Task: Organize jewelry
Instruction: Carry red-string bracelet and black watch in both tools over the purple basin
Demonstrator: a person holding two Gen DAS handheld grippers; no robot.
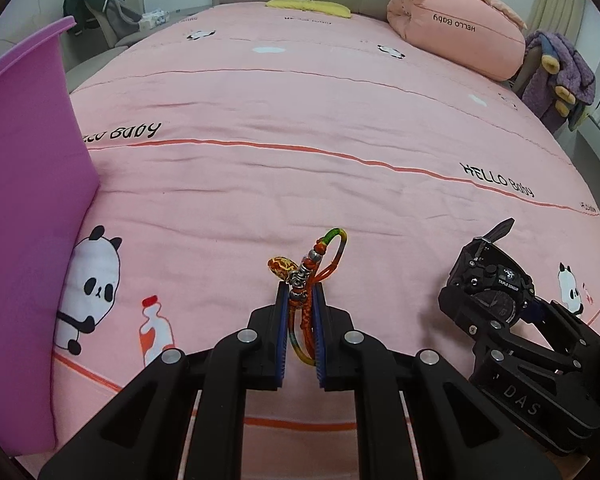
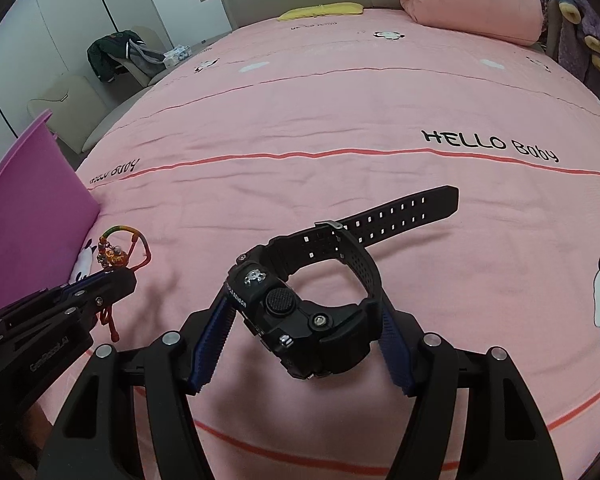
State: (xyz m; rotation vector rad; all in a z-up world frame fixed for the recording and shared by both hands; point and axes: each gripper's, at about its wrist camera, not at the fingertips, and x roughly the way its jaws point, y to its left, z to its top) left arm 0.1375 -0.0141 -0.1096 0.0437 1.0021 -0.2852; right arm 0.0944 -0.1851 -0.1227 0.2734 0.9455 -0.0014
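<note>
Left gripper [image 1: 300, 300] jaws nearly closed, pinching orange-green beaded bracelet [image 1: 312, 268], right of the purple bin [image 1: 24, 200]. Right gripper [image 2: 300, 320] jaws wide, clamping chunky black watch [image 2: 300, 316], strap unbuckled.

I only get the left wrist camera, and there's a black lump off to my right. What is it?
Observer: A black wristwatch, pinched at its case by the right hand-held gripper.
Operator: Is the strap done up?
Observer: It looks buckled into a loop, and the free tail pokes out over the pink bedspread.
Operator: Anything I'm missing on my colourful bracelet?
Observer: Yes. Below the bracelet, red cord ends dangle under the left hand-held gripper.
</note>
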